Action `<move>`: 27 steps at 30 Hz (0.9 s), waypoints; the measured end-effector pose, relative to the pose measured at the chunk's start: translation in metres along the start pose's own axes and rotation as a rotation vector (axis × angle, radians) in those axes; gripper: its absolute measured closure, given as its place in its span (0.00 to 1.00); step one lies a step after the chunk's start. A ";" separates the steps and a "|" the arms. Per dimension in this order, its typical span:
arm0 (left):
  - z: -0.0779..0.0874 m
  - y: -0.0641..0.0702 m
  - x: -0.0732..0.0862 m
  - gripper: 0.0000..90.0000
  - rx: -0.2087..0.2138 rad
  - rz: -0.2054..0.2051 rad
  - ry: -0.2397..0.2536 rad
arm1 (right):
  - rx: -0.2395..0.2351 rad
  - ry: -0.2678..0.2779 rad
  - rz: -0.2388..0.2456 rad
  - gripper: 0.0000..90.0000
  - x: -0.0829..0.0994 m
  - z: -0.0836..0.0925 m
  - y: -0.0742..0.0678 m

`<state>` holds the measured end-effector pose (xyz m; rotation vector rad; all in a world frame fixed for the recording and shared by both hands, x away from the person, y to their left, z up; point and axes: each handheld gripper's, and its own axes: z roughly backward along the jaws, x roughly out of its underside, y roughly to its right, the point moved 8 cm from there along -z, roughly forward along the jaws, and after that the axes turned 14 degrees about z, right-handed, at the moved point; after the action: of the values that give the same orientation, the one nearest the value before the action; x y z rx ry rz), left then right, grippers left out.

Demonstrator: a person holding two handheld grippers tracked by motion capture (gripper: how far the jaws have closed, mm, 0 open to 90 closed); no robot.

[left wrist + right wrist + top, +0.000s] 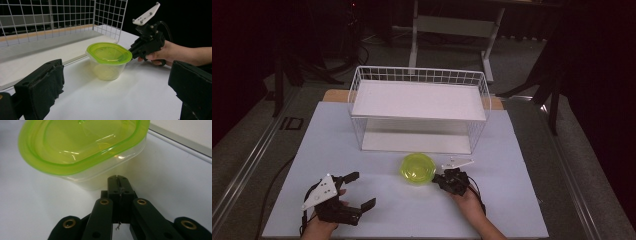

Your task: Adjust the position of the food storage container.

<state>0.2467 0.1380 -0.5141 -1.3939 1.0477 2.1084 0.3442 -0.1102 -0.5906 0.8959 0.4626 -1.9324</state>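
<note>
Green-lidded tub (417,167) on bench (377,205), just before wire rack (419,107) | right gripper (117,180) jaws together at tub's wall | left gripper (362,190) jaws apart, idle | risk: closed tips shove or tip the light tub.

Both tools (350,191) (438,178) blk w/ brass rivets, white 3-corner plates, blk cables; bare forearms.

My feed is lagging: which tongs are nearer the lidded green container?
Right. The right tongs, shut, sit at the green-lidded container, by its rim. The left tongs, open, wait apart, nearer the person.
</note>
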 end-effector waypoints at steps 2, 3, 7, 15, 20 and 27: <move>0.000 0.000 0.000 0.01 0.000 -0.001 -0.001 | 0.003 0.000 -0.003 1.00 -0.001 -0.002 0.001; 0.000 0.000 0.000 0.01 0.000 -0.002 -0.001 | 0.003 0.001 -0.009 1.00 -0.003 -0.003 0.002; 0.000 0.000 0.000 0.01 -0.001 0.001 -0.002 | 0.006 0.008 -0.014 1.00 -0.007 -0.006 0.004; -0.001 0.001 0.001 0.01 0.003 -0.005 -0.007 | 0.004 0.013 -0.004 1.00 -0.015 -0.016 0.002; -0.001 0.000 0.001 0.01 0.002 0.003 -0.005 | 0.022 0.028 0.002 1.00 -0.017 -0.011 0.005; -0.003 0.000 0.003 0.01 0.007 0.013 -0.013 | 0.031 0.074 0.009 0.74 -0.014 0.020 0.007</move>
<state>0.2476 0.1352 -0.5172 -1.3719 1.0616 2.1180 0.3466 -0.1181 -0.5664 0.9903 0.4720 -1.9079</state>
